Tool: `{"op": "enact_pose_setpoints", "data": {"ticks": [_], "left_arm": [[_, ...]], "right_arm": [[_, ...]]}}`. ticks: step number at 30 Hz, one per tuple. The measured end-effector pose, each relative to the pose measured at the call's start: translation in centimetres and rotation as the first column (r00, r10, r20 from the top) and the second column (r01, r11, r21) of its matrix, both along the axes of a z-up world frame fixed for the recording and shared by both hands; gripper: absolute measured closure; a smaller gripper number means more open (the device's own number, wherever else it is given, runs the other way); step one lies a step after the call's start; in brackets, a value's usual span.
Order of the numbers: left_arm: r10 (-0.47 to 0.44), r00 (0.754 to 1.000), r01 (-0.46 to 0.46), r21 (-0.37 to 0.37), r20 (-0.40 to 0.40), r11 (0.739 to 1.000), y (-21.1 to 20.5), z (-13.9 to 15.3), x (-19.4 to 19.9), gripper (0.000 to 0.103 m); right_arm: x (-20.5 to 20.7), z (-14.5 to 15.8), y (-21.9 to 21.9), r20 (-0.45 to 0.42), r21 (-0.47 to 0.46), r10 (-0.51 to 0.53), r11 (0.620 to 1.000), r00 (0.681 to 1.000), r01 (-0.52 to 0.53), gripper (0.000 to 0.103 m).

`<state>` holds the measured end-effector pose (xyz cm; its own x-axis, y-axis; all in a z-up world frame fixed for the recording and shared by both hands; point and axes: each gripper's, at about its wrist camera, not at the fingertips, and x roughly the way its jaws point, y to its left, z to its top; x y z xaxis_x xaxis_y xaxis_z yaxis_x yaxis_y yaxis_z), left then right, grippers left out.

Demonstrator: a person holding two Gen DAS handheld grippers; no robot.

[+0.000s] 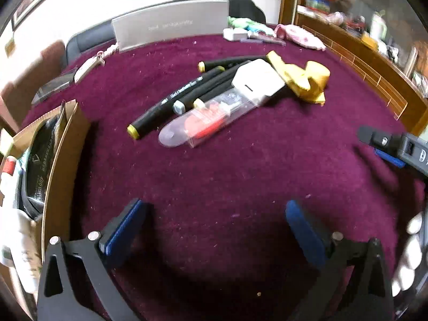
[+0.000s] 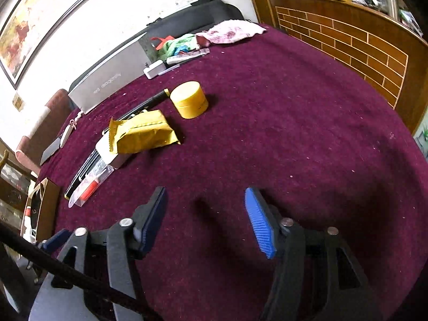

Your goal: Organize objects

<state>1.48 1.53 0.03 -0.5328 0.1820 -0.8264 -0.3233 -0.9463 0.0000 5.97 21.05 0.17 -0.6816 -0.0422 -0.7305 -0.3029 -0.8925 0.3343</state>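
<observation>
A pile lies mid-table on the maroon cloth: several black markers point(image 1: 171, 101), a clear plastic case with red contents point(image 1: 203, 124), a white box point(image 1: 258, 80), a yellow foil pouch point(image 1: 291, 76) point(image 2: 141, 133) and a round yellow tin point(image 1: 318, 73) point(image 2: 189, 103). My left gripper point(image 1: 214, 224) hovers wide open over bare cloth, well short of the pile. My right gripper point(image 2: 206, 219) is open too, empty, nearer than the pouch and tin. A cardboard box point(image 1: 64, 155) with a black packet and white items stands at the left.
A grey board point(image 1: 171, 25) leans at the table's far edge beside clothes point(image 1: 299, 36) and a white charger point(image 2: 155, 69). A wooden brick-pattern cabinet point(image 2: 347, 40) runs along the right. A keyring point(image 1: 88, 67) and a dark card point(image 1: 53, 88) lie far left.
</observation>
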Motion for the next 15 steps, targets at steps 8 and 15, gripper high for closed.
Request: {"op": "enact_pose_setpoints", "data": {"ticks": [8, 15], "left_arm": [[0.001, 1.000, -0.001, -0.011, -0.007, 1.000, 0.18, -0.17, 0.15, 0.001], [0.000, 1.000, 0.000, -0.006, -0.006, 1.000, 0.12, -0.14, 0.13, 0.001]], "right_arm": [[-0.11, -0.64, 0.55, -0.025, -0.029, 0.023, 0.999, 0.999, -0.024, 0.026], [-0.07, -0.72, 0.14, -0.020, -0.005, 0.032, 0.999, 0.999, -0.032, 0.023]]}}
